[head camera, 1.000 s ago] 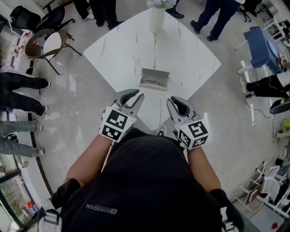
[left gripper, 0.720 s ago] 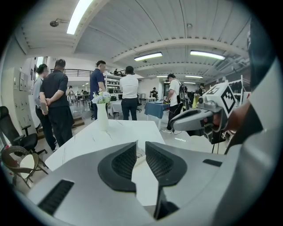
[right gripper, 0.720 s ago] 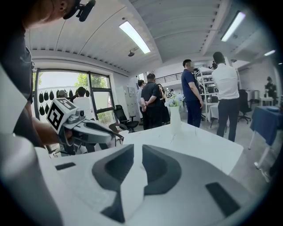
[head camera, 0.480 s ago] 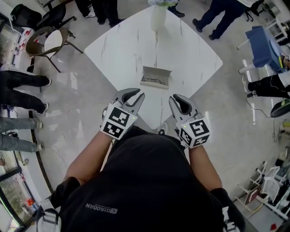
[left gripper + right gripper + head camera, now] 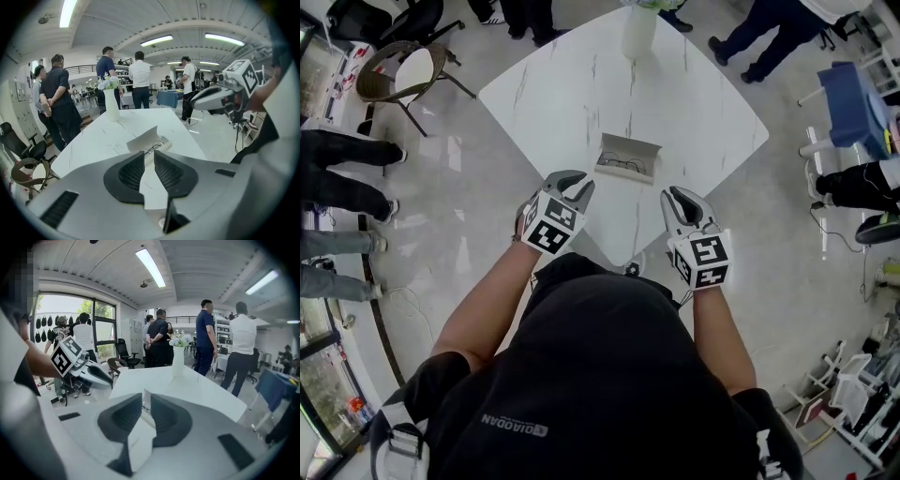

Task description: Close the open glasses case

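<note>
- The open glasses case [image 5: 628, 157] lies mid-surface with its lid raised; the glasses [image 5: 623, 166] inside show only as thin wire
- The left tool [image 5: 572, 182] and right tool [image 5: 682, 197] hover over the surface's [image 5: 581, 84] near corner, short of the case, each with jaws a narrow slit apart and holding nothing
- A vase [image 5: 639, 30] at the far corner is cut off

Glasses case [image 5: 628, 157] [image 5: 146, 139] — light grey, rectangular, hard-shell type. State: open. The lid is raised along the long edge farther from the person, and the tray lies flat on the white, grey-veined table [image 5: 694, 103]. Contents: one pair of thin wire-framed glasses [image 5: 623, 166], lying in the tray. Location — towards the table corner nearest the person.
</note>
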Action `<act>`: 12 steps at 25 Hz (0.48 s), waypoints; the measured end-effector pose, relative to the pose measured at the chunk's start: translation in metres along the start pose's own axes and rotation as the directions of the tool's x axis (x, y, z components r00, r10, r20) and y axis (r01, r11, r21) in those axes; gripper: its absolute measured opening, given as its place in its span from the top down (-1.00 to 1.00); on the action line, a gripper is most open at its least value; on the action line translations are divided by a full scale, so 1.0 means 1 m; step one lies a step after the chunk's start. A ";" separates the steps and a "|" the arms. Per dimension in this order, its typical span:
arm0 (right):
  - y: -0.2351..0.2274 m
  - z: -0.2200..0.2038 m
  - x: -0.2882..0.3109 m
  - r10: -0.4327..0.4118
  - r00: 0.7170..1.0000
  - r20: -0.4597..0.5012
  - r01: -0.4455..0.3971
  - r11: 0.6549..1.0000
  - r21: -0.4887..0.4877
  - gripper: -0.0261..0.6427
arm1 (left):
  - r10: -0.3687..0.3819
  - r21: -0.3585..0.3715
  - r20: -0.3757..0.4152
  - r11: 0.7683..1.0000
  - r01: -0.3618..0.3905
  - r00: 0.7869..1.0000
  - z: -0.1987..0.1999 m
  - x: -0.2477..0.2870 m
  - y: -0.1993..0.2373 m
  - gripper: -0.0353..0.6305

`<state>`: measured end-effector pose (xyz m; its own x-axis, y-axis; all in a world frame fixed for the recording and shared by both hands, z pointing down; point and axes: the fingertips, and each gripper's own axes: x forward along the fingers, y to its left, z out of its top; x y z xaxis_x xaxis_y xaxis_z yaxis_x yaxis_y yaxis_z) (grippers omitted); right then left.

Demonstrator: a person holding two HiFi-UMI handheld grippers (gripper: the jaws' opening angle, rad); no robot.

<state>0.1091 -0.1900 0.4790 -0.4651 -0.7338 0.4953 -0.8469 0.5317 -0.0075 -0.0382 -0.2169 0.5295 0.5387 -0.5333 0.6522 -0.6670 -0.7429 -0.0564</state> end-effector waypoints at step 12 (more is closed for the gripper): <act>-0.031 -0.020 0.035 -0.039 0.996 -0.080 0.037 0.999 -0.026 0.79 | -0.015 0.014 -0.178 1.000 0.018 0.984 -0.060 0.063 0.013 0.69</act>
<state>0.1243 -0.2237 0.5142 -0.4095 -0.7175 0.5634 -0.8564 0.5152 0.0336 -0.0440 -0.2362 0.6154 0.4487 -0.4412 0.7772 -0.6502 -0.7578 -0.0548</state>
